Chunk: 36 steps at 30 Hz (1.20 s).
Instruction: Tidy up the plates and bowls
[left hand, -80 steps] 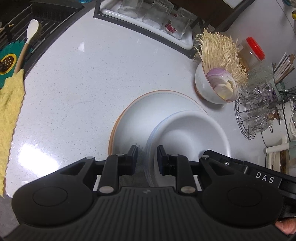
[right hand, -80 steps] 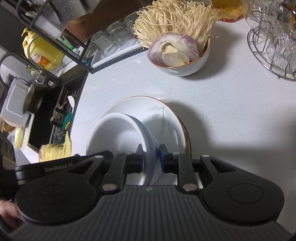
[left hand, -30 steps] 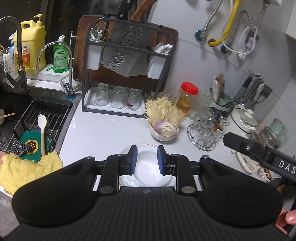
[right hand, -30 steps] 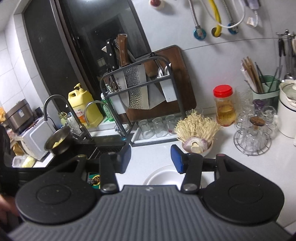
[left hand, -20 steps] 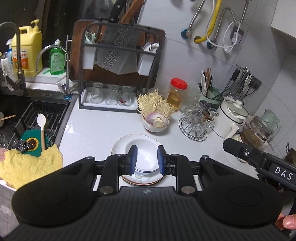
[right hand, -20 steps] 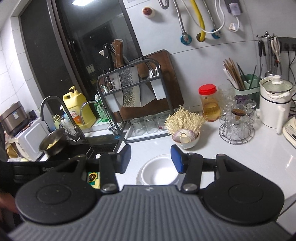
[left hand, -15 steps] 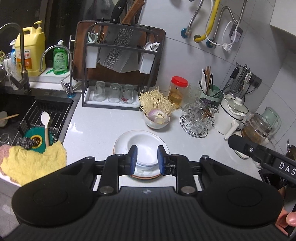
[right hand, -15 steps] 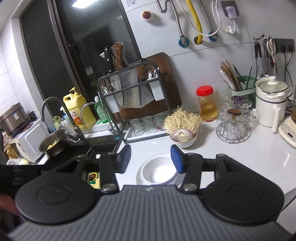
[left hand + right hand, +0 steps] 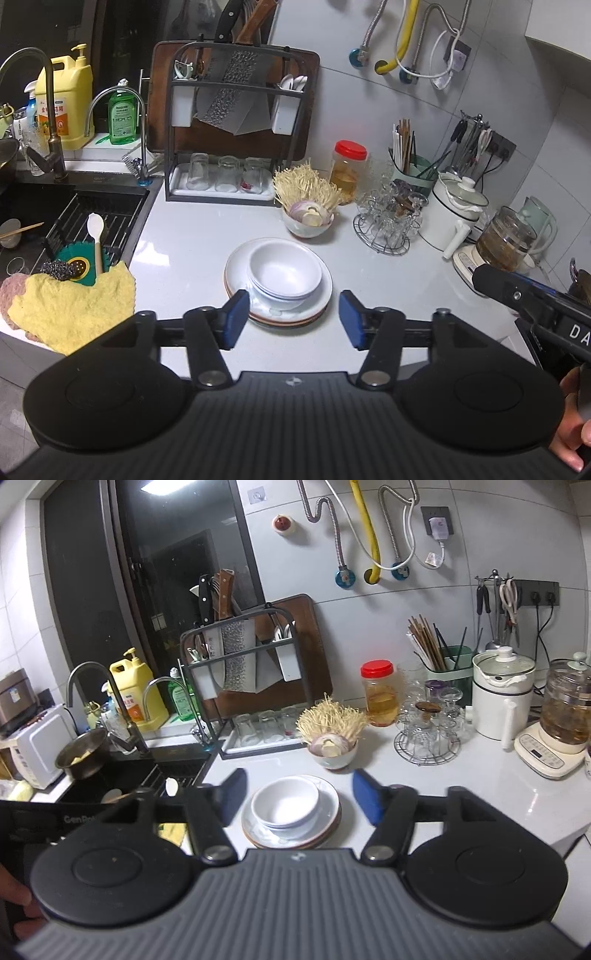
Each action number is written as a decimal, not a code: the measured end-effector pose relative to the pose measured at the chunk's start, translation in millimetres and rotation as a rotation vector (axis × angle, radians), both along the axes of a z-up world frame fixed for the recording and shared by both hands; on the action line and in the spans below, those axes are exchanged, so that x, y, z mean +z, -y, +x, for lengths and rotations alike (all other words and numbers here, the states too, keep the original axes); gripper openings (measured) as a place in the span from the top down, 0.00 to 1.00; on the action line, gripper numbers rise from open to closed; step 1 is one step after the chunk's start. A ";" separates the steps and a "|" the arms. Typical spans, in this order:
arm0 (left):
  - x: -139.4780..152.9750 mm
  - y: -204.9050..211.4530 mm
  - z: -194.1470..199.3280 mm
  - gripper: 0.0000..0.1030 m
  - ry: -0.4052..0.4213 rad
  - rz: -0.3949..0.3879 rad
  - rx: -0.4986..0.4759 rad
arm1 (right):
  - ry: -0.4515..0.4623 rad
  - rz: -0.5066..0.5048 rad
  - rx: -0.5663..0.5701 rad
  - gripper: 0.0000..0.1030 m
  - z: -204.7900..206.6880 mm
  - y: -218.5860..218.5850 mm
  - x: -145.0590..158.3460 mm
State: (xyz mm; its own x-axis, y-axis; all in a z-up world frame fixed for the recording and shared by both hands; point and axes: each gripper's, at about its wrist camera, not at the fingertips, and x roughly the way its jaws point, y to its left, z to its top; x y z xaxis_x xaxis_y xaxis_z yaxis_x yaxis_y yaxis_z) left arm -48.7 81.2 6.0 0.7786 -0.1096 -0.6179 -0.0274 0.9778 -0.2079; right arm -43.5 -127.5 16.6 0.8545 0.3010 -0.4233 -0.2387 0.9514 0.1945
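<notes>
Left wrist view
Your left gripper (image 9: pixel 291 314): jaws opening, blue pads wide apart, nothing between them — the stack sits beyond the tips, not touched.
Bowls (image 9: pixel 284 275): white, nested, resting on the plates (image 9: pixel 325 295), slightly left of the plates' centre.
Stack location: middle of the white counter (image 9: pixel 192 251), nearer than the garnish bowl (image 9: pixel 308 221), right of the sink (image 9: pixel 55 221).
Other hand: your right tool's black body shows at the right edge, clear of the dishes.

Right wrist view
Your right gripper (image 9: pixel 299 797): jaws also opening, pads apart, empty; stack seen through the gap, well short of contact.
Bowls (image 9: pixel 284 805) on plates (image 9: pixel 328 819): upright, level, no tilt visible.
Glass rack (image 9: pixel 426 738): far right of the stack, apart from it.

Step in hand: stacking looks finished — both tools released and clear of it.
Next move: judged optional. If you want the bowls centred, come in low from both sides, pinch the bowl rims lightly, nudge right. Otherwise keep clear.
</notes>
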 end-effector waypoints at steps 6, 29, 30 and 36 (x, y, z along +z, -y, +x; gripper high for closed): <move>-0.9 2.0 -12.1 0.21 0.012 0.021 0.004 | -0.022 -0.009 -0.013 0.34 -7.6 5.2 -3.3; -6.9 3.8 -44.6 0.05 0.026 0.082 0.026 | -0.014 -0.026 -0.044 0.22 -44.3 7.5 -11.0; -7.2 4.9 -44.7 0.05 0.026 0.084 0.020 | -0.014 -0.024 -0.051 0.22 -44.9 8.6 -10.9; -8.4 10.8 -45.8 0.04 0.024 0.097 0.015 | -0.018 -0.024 -0.064 0.22 -45.9 12.1 -11.8</move>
